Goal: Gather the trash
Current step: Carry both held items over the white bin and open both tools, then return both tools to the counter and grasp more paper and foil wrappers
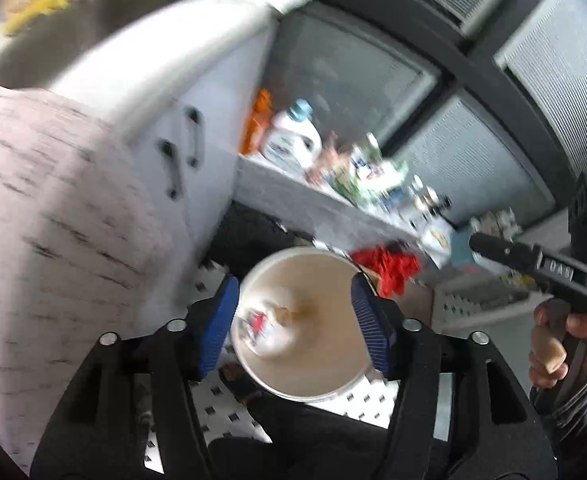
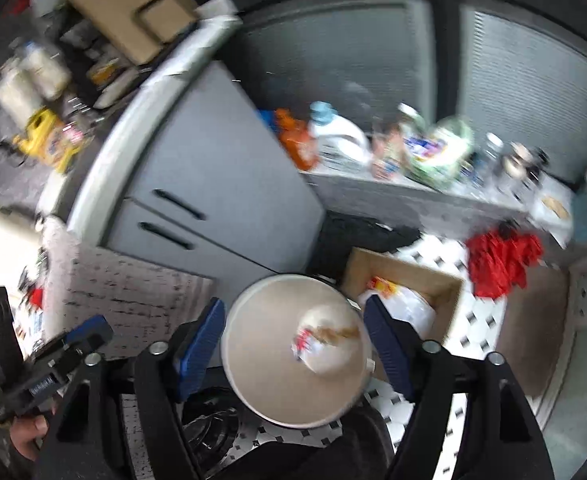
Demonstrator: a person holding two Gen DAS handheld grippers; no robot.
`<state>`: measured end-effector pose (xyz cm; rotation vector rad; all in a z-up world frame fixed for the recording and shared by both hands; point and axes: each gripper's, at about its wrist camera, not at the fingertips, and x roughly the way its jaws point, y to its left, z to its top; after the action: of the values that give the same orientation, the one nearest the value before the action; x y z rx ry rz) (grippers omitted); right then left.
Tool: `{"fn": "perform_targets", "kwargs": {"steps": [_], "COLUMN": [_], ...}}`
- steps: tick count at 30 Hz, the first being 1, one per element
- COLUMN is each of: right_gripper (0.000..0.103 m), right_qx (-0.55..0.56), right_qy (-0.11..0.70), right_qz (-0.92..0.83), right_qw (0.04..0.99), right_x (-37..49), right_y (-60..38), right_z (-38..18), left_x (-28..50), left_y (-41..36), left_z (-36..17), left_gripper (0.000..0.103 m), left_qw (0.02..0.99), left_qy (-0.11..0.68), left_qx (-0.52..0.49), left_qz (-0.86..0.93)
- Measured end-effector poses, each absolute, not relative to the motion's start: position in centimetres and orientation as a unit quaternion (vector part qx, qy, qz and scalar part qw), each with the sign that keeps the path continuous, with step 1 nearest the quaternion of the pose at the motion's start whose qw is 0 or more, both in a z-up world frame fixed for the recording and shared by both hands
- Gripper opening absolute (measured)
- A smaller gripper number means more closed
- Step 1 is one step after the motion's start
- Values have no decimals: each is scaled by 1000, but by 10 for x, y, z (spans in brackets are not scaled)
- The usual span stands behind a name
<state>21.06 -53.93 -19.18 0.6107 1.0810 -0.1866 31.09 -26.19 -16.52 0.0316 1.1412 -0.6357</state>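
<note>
Only from the right: cardboard box (image 2: 433,286).

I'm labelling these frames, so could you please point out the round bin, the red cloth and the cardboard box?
round bin (image 2: 277,376), right wrist view, inner wall.
red cloth (image 2: 501,260), right wrist view, middle of the heap.
cardboard box (image 2: 413,272), right wrist view, far inner wall.

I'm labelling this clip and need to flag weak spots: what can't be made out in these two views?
- Trash in the bin: both views, blurred; only a red-and-white scrap shows.
- Bottles on the ledge: both views, labels smeared by motion.
- Cardboard box: right wrist view, partly behind the right gripper.
- Left gripper: no pad meets the bin.
</note>
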Motion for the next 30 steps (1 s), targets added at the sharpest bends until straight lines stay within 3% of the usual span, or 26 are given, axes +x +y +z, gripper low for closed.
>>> {"fn": "perform_targets", "kwargs": {"steps": [11, 30], "right_gripper": [85, 85], "right_qx": [216, 155], "right_qy": [479, 466], "right_qz": [58, 223], "right_qw": [849, 842], "right_x": [306, 380], "right_y": [-448, -273], "right_z": [-143, -101], "left_x": [327, 301], "left_y": [-154, 26], "left_z": [-108, -61], "left_gripper": [74, 75], "left_qw": [868, 912], "left_qy": [469, 383], "left_qx": [-46, -140], "left_qz": [-158, 40]}}
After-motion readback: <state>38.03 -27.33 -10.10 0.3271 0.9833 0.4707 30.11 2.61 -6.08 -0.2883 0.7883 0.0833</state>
